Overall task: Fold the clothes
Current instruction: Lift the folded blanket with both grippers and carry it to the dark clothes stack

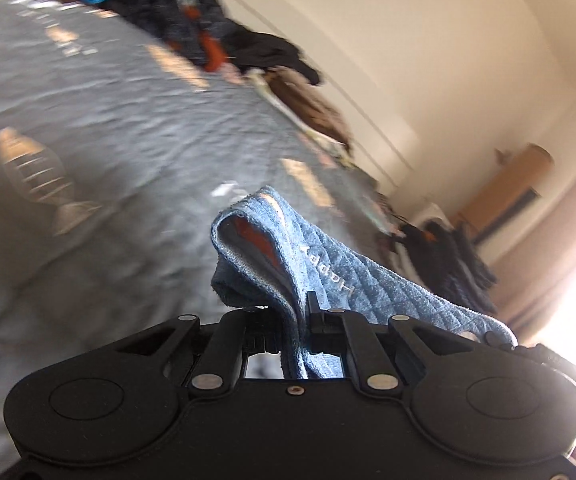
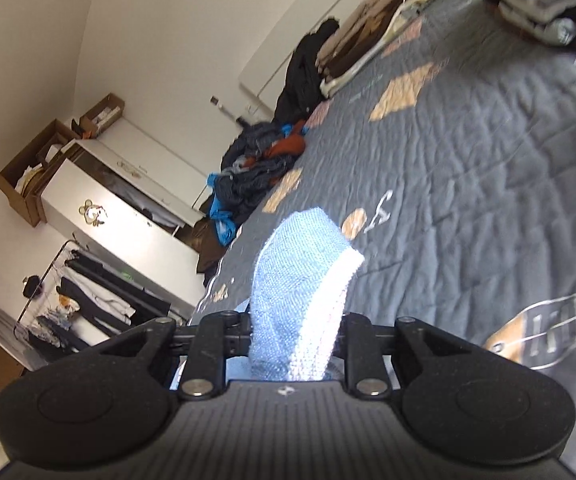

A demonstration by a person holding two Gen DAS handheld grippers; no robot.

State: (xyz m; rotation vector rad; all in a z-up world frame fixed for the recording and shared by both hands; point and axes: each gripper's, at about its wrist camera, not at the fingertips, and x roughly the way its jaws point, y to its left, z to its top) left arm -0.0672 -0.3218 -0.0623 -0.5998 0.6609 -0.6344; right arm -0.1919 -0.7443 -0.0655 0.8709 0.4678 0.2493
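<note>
Left gripper (image 1: 302,316) fingers clamped on blue quilted garment (image 1: 328,276); right gripper (image 2: 294,328) fingers clamped on same blue cloth, raised above grey bed quilt (image 2: 468,184). Beyond right fingers, upper left: open cardboard box (image 2: 23,184) holding papers, contents unclear.

The blue garment (image 1: 328,268) carries small pale lettering, too blurred to read.

The left gripper (image 1: 294,320) pinches a blue quilted cloth (image 1: 328,272), whose folded edge rises between the closed jaws and drapes off to the right. Beyond it spreads a grey quilted bedspread (image 1: 107,140) with tan patches. A heap of dark clothes (image 1: 191,20) lies at its far edge.
</note>
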